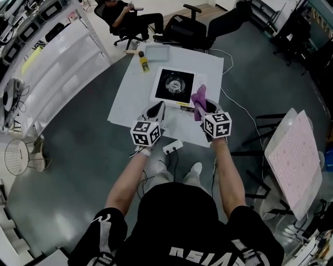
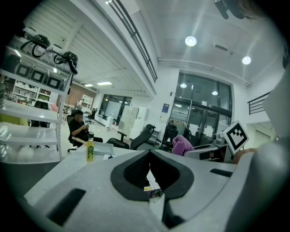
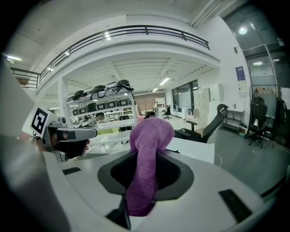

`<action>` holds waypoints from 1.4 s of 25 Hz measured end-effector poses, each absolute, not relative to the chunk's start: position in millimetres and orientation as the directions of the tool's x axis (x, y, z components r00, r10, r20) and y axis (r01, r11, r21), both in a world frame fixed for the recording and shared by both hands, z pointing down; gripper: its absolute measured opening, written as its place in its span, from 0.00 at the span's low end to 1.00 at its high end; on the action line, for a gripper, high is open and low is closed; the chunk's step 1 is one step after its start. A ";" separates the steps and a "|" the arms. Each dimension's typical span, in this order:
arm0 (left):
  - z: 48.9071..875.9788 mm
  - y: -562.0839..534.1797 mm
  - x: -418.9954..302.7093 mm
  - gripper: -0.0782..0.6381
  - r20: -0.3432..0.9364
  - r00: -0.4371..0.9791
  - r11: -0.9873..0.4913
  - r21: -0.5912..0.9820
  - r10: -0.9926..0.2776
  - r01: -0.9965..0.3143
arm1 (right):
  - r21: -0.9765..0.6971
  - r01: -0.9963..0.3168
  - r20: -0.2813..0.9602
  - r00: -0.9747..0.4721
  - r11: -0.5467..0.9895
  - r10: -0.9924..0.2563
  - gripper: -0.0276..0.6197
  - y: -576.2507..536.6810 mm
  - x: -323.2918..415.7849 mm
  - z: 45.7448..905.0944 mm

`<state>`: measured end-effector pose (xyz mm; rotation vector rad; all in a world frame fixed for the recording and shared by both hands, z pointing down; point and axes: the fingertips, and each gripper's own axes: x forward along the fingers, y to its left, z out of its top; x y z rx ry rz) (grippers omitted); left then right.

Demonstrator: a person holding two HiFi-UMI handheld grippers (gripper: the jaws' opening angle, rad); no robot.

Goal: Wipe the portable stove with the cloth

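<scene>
The portable stove [image 1: 174, 84], white with a black top and a round burner, lies on the white table [image 1: 130, 93]. The purple cloth [image 1: 199, 96] hangs bunched from my right gripper [image 1: 202, 106], which is shut on it just above the stove's near right corner. In the right gripper view the cloth [image 3: 149, 136] rises between the jaws and flops over their tips. My left gripper [image 1: 161, 105] hovers at the stove's near left edge, jaws shut with nothing in them; its tips [image 2: 149, 154] meet in its own view. The grippers sit side by side, apart.
A yellow bottle [image 1: 143, 61] and a pale tray [image 1: 157, 52] stand at the table's far side. Office chairs [image 1: 184, 28] and a seated person [image 1: 122, 15] are beyond. A power strip [image 1: 173, 147] lies by my feet. White shelving [image 1: 57, 57] is left, a pink board [image 1: 294, 156] right.
</scene>
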<state>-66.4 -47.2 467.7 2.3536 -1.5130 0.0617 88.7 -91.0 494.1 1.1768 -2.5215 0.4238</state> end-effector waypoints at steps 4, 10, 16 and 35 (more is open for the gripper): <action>485.4 -43.9 -47.9 0.12 0.251 0.437 -0.372 0.266 -0.864 -0.889 | -0.139 -0.782 0.447 -0.597 0.607 -0.667 0.20 -90.5 105.1 515.5; 520.2 -43.4 -19.2 0.12 0.303 0.452 -0.371 0.289 -0.839 -0.883 | -0.165 -0.791 0.520 -0.578 0.590 -0.629 0.20 -84.7 129.4 561.2; 551.8 -42.6 4.9 0.12 0.347 0.474 -0.383 0.302 -0.809 -0.873 | -0.191 -0.796 0.588 -0.562 0.575 -0.582 0.20 -72.1 144.1 608.2; 634.0 -22.9 50.3 0.12 0.442 0.539 -0.408 0.360 -0.717 -0.839 | -0.241 -0.836 0.764 -0.477 0.493 -0.434 0.20 -39.7 172.1 750.4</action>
